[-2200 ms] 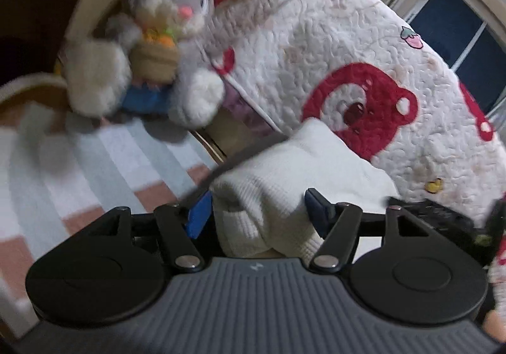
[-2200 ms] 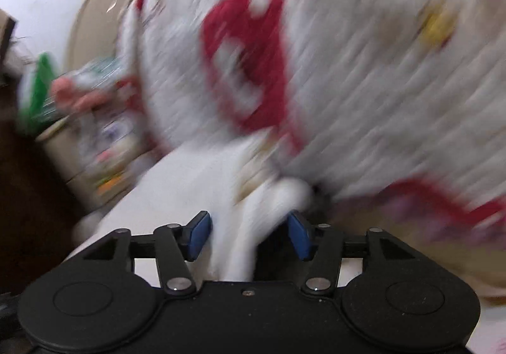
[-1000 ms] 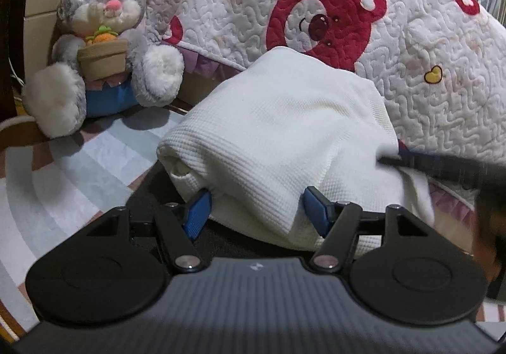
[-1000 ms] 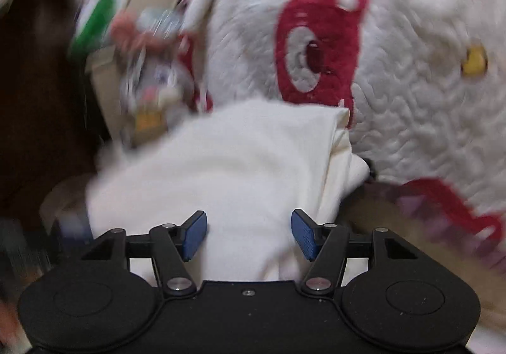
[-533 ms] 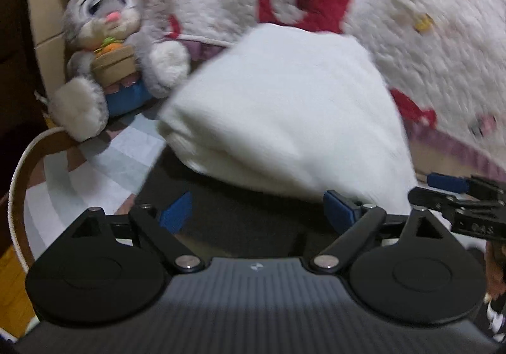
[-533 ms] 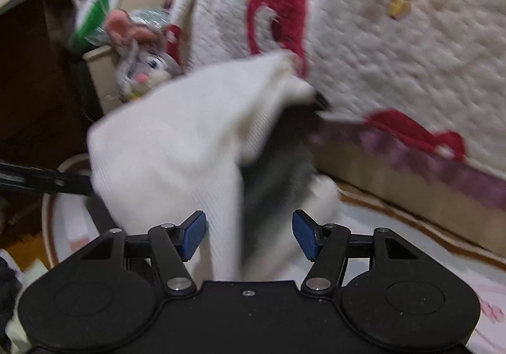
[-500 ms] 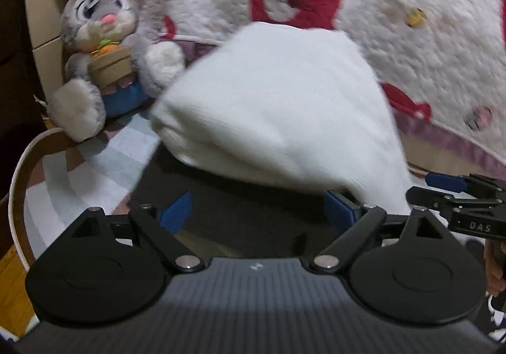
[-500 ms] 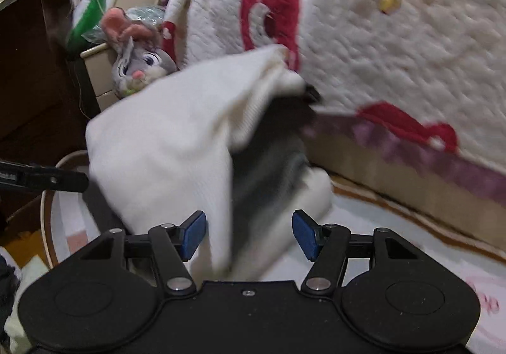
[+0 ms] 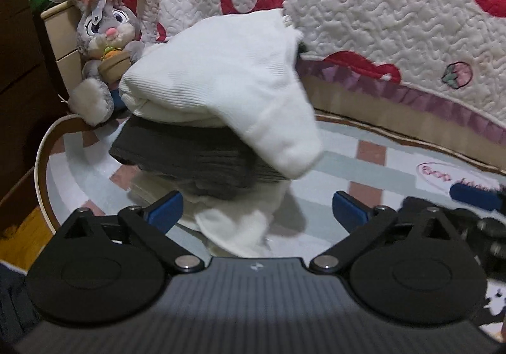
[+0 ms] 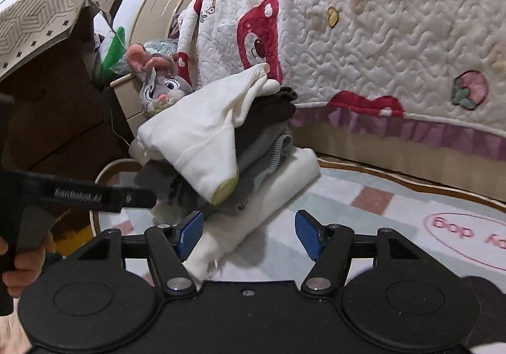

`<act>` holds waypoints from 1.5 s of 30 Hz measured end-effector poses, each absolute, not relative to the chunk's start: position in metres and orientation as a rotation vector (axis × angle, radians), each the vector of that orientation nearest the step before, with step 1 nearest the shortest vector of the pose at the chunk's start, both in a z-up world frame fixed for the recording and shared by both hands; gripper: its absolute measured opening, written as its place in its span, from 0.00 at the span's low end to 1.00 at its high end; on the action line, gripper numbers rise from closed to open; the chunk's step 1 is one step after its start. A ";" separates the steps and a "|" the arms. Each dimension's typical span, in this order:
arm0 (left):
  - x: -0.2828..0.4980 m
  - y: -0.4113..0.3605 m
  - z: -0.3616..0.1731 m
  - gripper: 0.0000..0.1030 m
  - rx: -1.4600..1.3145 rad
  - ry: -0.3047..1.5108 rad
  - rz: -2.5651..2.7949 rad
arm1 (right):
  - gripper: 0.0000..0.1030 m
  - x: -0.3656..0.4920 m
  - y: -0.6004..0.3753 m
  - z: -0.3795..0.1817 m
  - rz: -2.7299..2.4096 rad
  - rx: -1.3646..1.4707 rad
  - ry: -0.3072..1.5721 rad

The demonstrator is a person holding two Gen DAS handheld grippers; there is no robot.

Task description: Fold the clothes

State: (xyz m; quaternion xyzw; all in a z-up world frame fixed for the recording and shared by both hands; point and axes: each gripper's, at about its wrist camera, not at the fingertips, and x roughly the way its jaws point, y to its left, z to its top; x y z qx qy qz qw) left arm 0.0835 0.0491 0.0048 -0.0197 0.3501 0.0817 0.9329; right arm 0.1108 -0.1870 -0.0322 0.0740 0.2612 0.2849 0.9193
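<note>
L claw (image 9: pixel 256 210) wide apart, just been opening, nothing gripped; white cloth (image 9: pixel 234 230) lies loose btwn its pads, no pad pressing. R claw (image 10: pixel 249 235) also apart, opened further, empty. White sweater (image 9: pixel 221 82) sits atop the clothes stack (image 10: pixel 253 164) on the rug (image 9: pixel 363 170), one end drooping over stack's front. Stack is beside the bed quilt (image 9: pixel 379 21), plush rabbit (image 9: pixel 101 37) just behind.

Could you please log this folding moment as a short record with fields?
top item: white knit garment, folded, one end drooping over the stack's side
stack beneath: dark and grey folded clothes on a white folded piece
surface: striped rug
backdrop: bear-print quilt, plush rabbit
left gripper: jaws just opened wide, nothing between them
right gripper: jaws just opening, holding nothing
</note>
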 end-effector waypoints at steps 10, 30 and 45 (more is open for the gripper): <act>0.055 -0.023 -0.012 1.00 -0.024 0.814 0.177 | 0.79 0.055 -0.250 -0.042 0.489 0.220 0.483; 0.023 -0.053 -0.002 1.00 0.061 0.788 0.213 | 0.81 0.030 -0.254 -0.046 0.484 0.229 0.463; 0.020 -0.060 -0.003 1.00 0.062 0.801 0.198 | 0.81 0.029 -0.254 -0.046 0.470 0.216 0.477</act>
